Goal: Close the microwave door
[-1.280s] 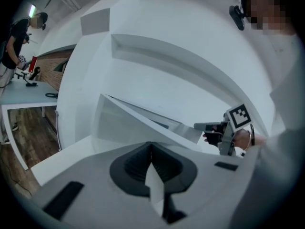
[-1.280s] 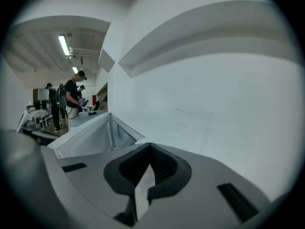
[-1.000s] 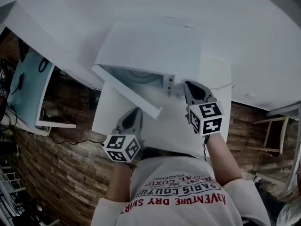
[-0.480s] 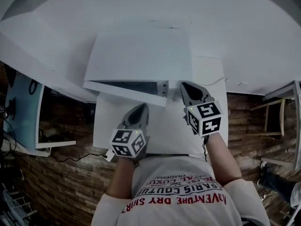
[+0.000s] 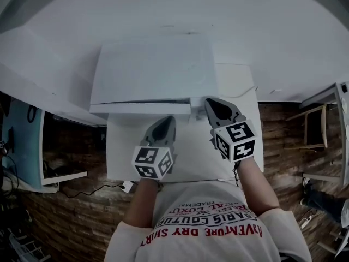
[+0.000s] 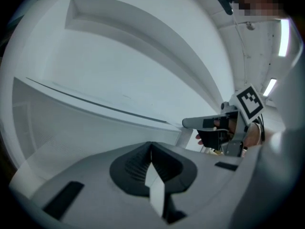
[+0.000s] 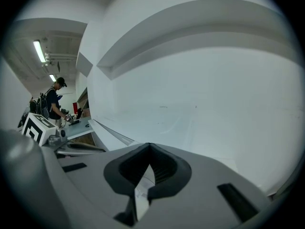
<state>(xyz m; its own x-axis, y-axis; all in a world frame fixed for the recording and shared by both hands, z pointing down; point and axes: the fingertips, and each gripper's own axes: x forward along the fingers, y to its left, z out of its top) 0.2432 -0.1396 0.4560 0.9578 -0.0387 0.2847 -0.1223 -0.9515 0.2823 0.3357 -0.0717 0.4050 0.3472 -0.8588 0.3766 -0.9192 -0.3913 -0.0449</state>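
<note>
Head view: white microwave (image 5: 155, 64) at the far edge of the white bench (image 5: 122, 152). The microwave door (image 5: 140, 108) lies along its front, flush or very nearly so. The left gripper (image 5: 166, 123) has its tips just before the door's right half. The right gripper (image 5: 211, 103) is at the door's right end. Contact cannot be told.

Left gripper view: jaws pressed together, nothing between them; the door face fills the view ahead.

Right gripper view: jaws pressed together, empty; the microwave front is ahead, with a person (image 7: 55, 101) far off at left.
</note>
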